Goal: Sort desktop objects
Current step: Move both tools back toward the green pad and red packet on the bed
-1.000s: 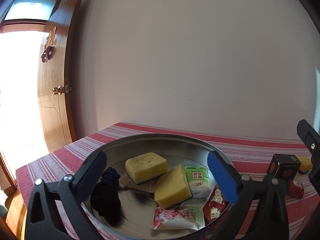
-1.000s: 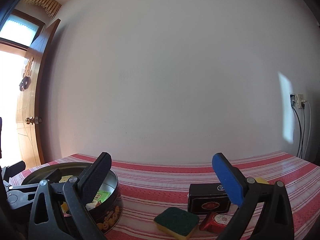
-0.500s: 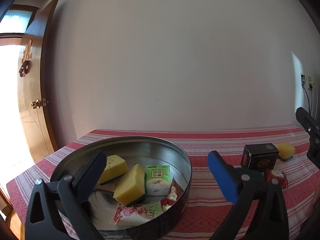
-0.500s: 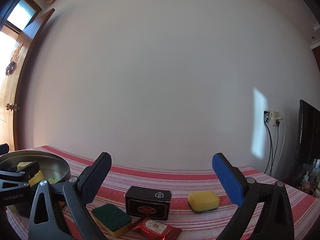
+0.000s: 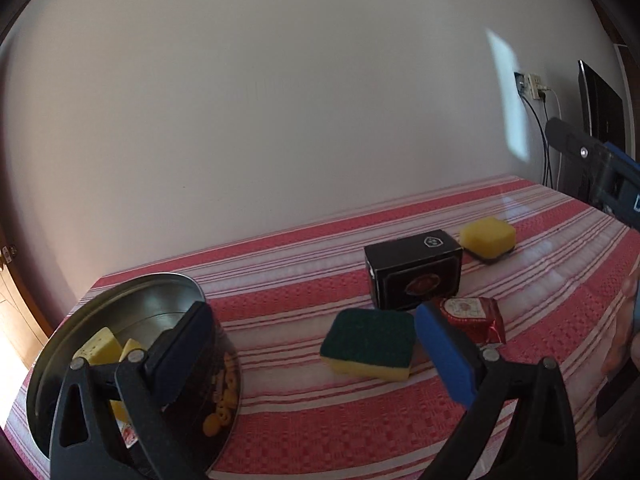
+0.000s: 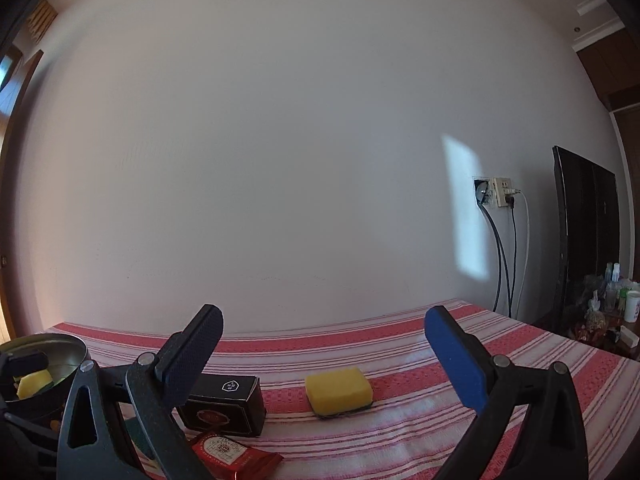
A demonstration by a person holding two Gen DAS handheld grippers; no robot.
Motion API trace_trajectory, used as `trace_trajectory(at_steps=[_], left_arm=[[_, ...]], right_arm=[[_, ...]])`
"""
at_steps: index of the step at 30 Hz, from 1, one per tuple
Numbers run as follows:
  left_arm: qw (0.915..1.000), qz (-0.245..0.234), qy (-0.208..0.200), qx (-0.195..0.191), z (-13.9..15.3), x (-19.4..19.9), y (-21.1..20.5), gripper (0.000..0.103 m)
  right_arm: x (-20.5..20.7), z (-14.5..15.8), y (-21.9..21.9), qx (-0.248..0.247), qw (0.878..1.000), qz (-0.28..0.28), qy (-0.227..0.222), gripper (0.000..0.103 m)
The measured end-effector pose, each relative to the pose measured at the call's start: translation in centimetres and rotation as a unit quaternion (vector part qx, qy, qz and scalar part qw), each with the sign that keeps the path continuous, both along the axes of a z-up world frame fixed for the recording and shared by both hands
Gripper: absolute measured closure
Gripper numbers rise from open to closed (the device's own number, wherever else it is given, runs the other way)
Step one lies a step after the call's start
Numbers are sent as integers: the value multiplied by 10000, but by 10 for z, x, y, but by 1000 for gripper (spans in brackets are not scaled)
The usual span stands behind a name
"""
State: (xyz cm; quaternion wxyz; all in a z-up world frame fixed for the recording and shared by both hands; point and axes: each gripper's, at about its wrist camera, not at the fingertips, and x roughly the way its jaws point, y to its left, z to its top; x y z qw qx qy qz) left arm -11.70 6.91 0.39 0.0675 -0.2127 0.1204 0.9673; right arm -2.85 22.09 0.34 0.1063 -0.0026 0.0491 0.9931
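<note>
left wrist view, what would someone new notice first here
The red striped tablecloth fills the scene, with a round metal tin at its left edge holding yellow sponge pieces. Out on the cloth, a green-topped sponge lies nearest the open left gripper, with a black box behind it, a red snack packet beside that, and a yellow sponge farther right.

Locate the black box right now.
In the left wrist view, the black box stands on the striped tablecloth, between the green-topped sponge and yellow-topped sponge.

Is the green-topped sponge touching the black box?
Apart. The left wrist view shows a strip of striped cloth between the green-topped sponge and the black box.
</note>
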Motion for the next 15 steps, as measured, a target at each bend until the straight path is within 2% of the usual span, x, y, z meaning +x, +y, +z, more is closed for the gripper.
trace_trajectory(at_steps=[3,6,9,12,15], left_arm=[[9989,-123,-435,-156,-9,-17,15,1],[9965,-210,-792,-149,-18,-32,23,1],[9931,-111,-1153,-183,-25,-49,28,4],[9883,-38,-1525,-56,-33,-63,26,12],[9813,-27,-1919,134,-41,-73,21,12]], right_arm=[[-1,-1,10,-261,9996,18,-48,1],[-2,-1,14,-422,9991,51,-65,1],[-5,-4,18,-522,9985,89,-103,1],[-7,-5,21,-628,9978,114,-154,1],[-11,-7,24,-753,9967,168,-269,1]])
